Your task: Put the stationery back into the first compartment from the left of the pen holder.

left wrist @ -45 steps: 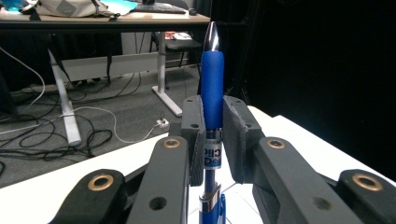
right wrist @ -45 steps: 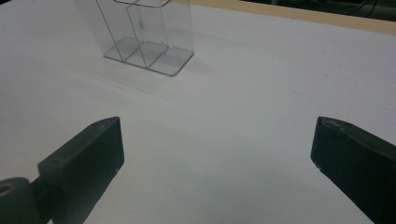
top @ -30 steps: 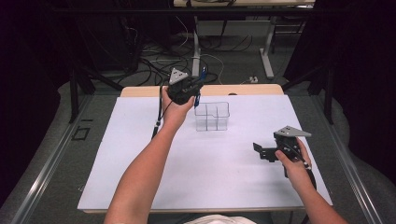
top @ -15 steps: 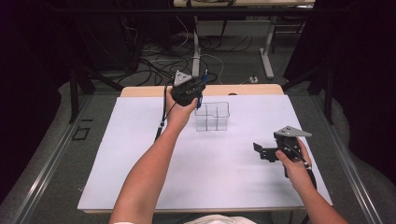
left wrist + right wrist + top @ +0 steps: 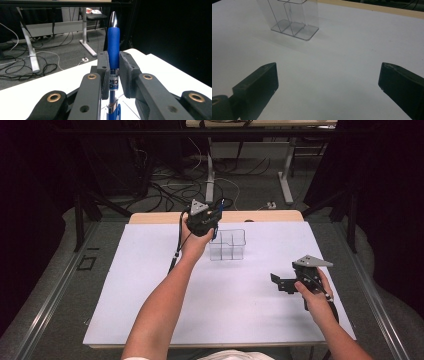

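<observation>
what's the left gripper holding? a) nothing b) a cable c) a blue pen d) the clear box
c: in the left gripper view the left gripper has its jaws shut on a blue pen that stands upright between the pads, while the high view shows it over the clear box, and the right gripper is open over the table.

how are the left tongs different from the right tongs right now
The left tongs are shut on a blue pen; the right tongs stand wide open with nothing between them. The left tongs are held up at the clear organizer toward the far edge; the right tongs sit low over the white table, well to its side. Both are black, two-jawed and hand-held.
</observation>
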The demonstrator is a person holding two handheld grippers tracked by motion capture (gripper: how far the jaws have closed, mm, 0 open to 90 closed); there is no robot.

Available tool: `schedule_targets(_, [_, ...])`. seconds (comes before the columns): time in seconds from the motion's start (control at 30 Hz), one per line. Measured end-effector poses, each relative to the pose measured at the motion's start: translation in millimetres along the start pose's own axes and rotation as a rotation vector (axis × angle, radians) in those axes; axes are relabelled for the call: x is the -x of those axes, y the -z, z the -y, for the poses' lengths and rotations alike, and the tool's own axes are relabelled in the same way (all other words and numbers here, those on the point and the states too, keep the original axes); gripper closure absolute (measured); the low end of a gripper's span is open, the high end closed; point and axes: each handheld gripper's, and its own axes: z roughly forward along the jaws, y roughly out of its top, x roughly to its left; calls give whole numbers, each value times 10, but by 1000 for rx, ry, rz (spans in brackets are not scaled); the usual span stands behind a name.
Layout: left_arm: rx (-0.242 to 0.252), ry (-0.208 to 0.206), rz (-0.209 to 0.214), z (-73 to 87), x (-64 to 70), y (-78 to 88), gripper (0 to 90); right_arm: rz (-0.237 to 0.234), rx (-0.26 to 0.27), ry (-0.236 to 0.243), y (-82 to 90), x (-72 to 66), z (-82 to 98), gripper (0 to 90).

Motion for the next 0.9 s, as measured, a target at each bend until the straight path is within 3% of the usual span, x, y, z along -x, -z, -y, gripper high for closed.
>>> schedule_targets(0.9, [-49,-3,-20,283,-21,-70,796,-7,-7,11,-4,-9,3,22])
